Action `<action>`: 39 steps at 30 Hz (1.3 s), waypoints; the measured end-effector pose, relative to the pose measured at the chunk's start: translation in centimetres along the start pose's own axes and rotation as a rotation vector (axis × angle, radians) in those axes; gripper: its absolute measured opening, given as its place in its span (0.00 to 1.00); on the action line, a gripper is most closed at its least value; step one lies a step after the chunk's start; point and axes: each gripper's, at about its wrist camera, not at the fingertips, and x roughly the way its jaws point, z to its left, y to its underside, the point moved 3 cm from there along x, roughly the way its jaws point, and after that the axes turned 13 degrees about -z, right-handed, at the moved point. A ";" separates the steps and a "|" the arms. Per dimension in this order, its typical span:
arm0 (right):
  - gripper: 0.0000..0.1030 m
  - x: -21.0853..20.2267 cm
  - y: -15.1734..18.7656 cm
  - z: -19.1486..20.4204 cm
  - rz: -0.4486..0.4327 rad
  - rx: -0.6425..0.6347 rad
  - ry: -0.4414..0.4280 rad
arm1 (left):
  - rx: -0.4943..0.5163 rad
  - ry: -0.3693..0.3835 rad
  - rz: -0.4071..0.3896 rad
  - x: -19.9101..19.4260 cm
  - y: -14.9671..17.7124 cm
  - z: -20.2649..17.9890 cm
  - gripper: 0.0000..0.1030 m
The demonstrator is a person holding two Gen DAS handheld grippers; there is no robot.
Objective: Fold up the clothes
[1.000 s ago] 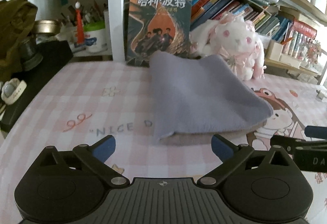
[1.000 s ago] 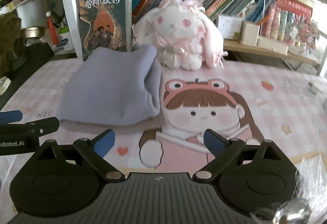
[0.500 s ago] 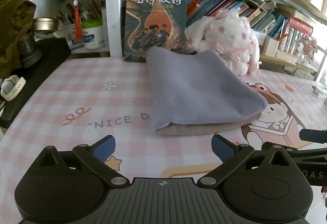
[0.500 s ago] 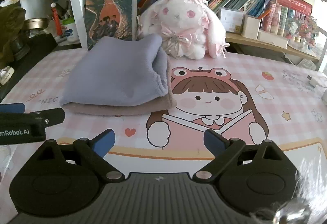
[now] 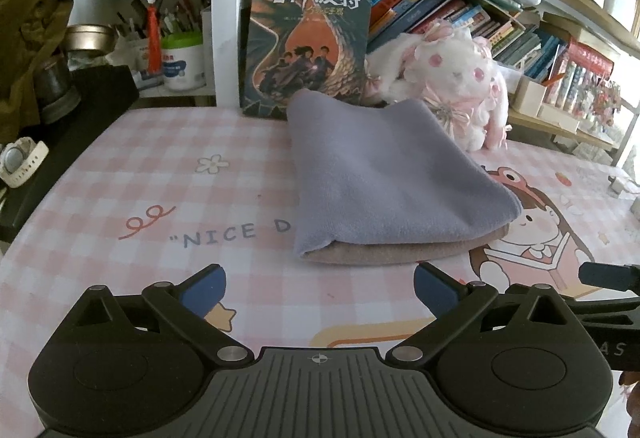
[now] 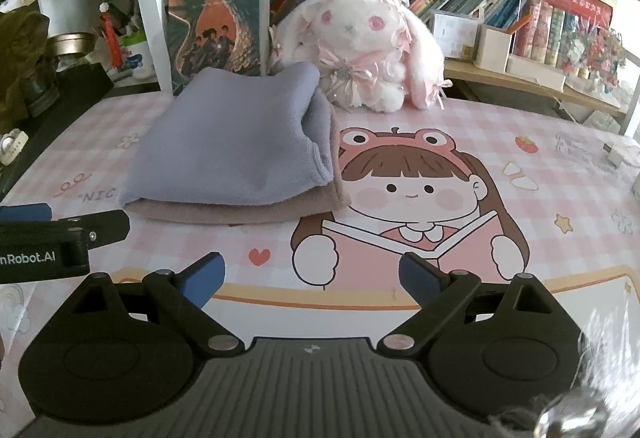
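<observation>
- The right gripper [image 6: 312, 276] hangs above the pink checked mat [image 6: 540, 158], jaws wide apart and empty.
- A folded lilac cloth [image 6: 228, 154] lies on a folded beige cloth [image 6: 320, 204].
- Behind them sit a white plush rabbit [image 6: 360, 38] and an upright book [image 6: 218, 14].
- The left gripper [image 6: 52, 234] shows at the left edge.

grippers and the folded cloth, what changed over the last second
Both grippers, left and right, drew back from the folded cloth, so more of the pink mat shows in front of it. Both have fingers open and hold nothing, as before. The cloth stayed folded in place, lilac over beige, with the book and plush rabbit unmoved behind it.
</observation>
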 end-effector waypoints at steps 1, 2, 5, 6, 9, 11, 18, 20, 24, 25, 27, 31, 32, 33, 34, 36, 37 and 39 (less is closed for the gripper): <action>0.92 0.0 0.0 0.0 0.001 0.001 0.001 | 0.000 0.001 0.001 0.0 0.0 0.0 0.98; 0.92 0.0 0.0 0.0 0.002 0.001 0.003 | 0.000 0.001 0.004 0.0 0.0 0.0 0.98; 0.92 0.0 0.0 0.0 0.004 0.003 0.004 | 0.002 -0.001 0.009 0.0 0.2 -0.1 0.98; 0.92 0.0 0.0 0.0 0.004 0.004 0.004 | 0.003 -0.002 0.011 0.0 0.2 -0.1 0.98; 0.92 0.0 0.0 0.1 0.005 0.007 0.004 | 0.005 -0.003 0.015 0.0 0.3 -0.2 0.98; 0.92 0.0 0.0 0.0 0.006 0.010 0.005 | 0.004 0.002 0.015 0.0 0.3 -0.2 0.98; 0.92 -0.1 0.1 -0.1 0.004 0.017 0.007 | 0.004 0.004 0.012 -0.2 0.3 -0.3 0.99; 0.92 -0.2 0.1 -0.1 0.003 0.019 0.007 | 0.001 0.007 0.010 -0.2 0.2 -0.3 0.99; 0.92 -0.2 0.2 -0.1 0.002 0.022 0.007 | 0.000 0.011 0.008 -0.4 0.2 -0.4 0.98; 0.92 -0.2 0.2 -0.1 0.002 0.023 0.007 | 0.000 0.012 0.008 -0.4 0.2 -0.4 0.99; 0.92 -0.2 0.2 -0.2 0.002 0.026 0.007 | -0.004 0.014 0.008 -0.4 0.2 -0.4 0.99; 0.92 -0.3 0.2 -0.2 0.000 0.031 0.007 | -0.011 0.018 0.008 -0.5 0.2 -0.3 0.99; 0.92 -0.4 0.2 -0.2 0.000 0.032 0.007 | -0.013 0.017 0.006 -0.5 0.2 -0.3 1.00; 0.92 -0.4 0.2 -0.2 -0.001 0.033 0.007 | -0.014 0.013 0.000 -0.5 0.2 -0.3 1.00; 0.92 -0.4 0.2 -0.2 0.000 0.034 0.009 | -0.015 0.007 -0.011 -0.7 0.2 -0.3 1.00; 0.92 -0.4 0.3 -0.3 0.000 0.037 0.007 | -0.020 -0.012 -0.032 -0.9 0.2 -0.2 1.00; 0.92 -0.5 0.3 -0.3 0.000 0.037 0.008 | -0.023 -0.021 -0.040 -1.1 0.2 -0.2 1.00; 0.92 -0.6 0.3 -0.2 0.000 0.036 0.009 | -0.027 -0.028 -0.038 -1.1 0.2 -0.1 1.00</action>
